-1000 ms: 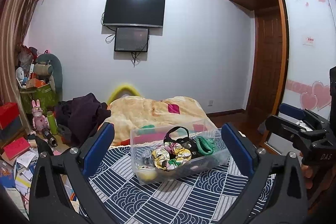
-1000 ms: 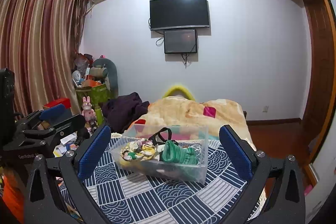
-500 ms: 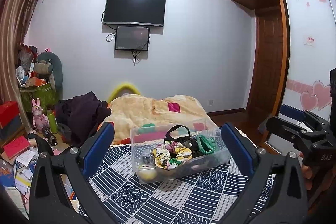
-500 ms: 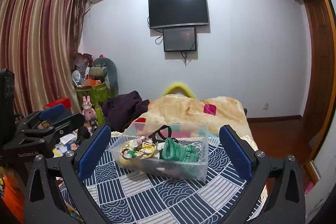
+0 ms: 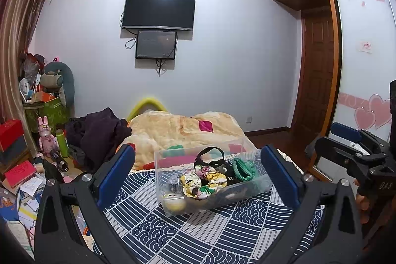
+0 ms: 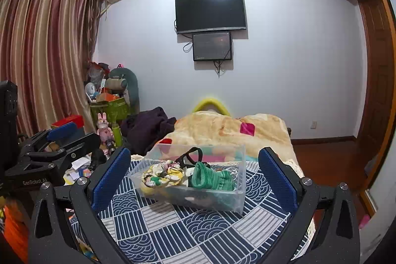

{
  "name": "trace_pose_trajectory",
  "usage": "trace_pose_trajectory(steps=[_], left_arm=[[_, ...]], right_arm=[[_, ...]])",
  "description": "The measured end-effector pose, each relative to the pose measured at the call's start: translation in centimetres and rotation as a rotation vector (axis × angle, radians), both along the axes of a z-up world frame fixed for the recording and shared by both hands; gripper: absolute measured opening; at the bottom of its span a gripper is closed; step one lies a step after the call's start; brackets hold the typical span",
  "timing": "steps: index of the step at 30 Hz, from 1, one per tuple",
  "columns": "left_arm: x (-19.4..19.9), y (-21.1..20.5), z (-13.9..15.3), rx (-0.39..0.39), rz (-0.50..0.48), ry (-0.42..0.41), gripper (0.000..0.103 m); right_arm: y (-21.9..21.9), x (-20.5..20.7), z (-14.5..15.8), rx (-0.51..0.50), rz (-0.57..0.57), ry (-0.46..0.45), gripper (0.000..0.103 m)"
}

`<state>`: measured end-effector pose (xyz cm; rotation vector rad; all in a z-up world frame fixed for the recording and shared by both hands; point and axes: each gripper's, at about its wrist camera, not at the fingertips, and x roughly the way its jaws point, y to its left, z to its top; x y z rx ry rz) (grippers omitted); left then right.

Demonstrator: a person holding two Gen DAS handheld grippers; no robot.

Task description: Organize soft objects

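Observation:
A clear plastic bin (image 5: 173, 165) stands on a blue and white patterned cloth (image 5: 198, 234). It holds a yellow floral scrunchie (image 5: 200, 183), a green knitted piece (image 5: 243, 167), a black band (image 5: 209, 152) and other small soft items. My left gripper (image 5: 198, 173) is open and empty, raised in front of the bin. My right gripper (image 6: 194, 176) is open and empty, facing the bin (image 6: 237, 194) with the scrunchie (image 6: 160, 175) and green piece (image 6: 210, 177) inside. Each gripper shows at the edge of the other's view.
A bed with a tan blanket (image 5: 180, 125) and dark clothes (image 5: 99, 130) lies behind the bin. Clutter of papers, boxes and toys (image 5: 29, 165) fills the floor at left. A wooden door and wardrobe (image 5: 319, 81) stand at right.
Both views have tilted slightly; the bin sits a little lower in frame. Neither gripper has closed or taken anything.

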<state>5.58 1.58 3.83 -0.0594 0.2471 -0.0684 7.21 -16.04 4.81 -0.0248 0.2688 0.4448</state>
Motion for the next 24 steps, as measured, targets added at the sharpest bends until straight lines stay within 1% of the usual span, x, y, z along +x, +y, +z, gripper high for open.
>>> trace_pose_trajectory(steps=[19, 24], left_arm=[[-0.25, -0.11, 0.25, -0.001, -0.02, -0.003, 0.103], [-0.1, -0.22, 0.08, 0.007, -0.028, 0.013, 0.103]], right_arm=[[0.08, -0.16, -0.02, -0.005, 0.0, 0.001, 0.103], [0.29, -0.17, -0.03, -0.011, 0.003, 0.007, 0.103]])
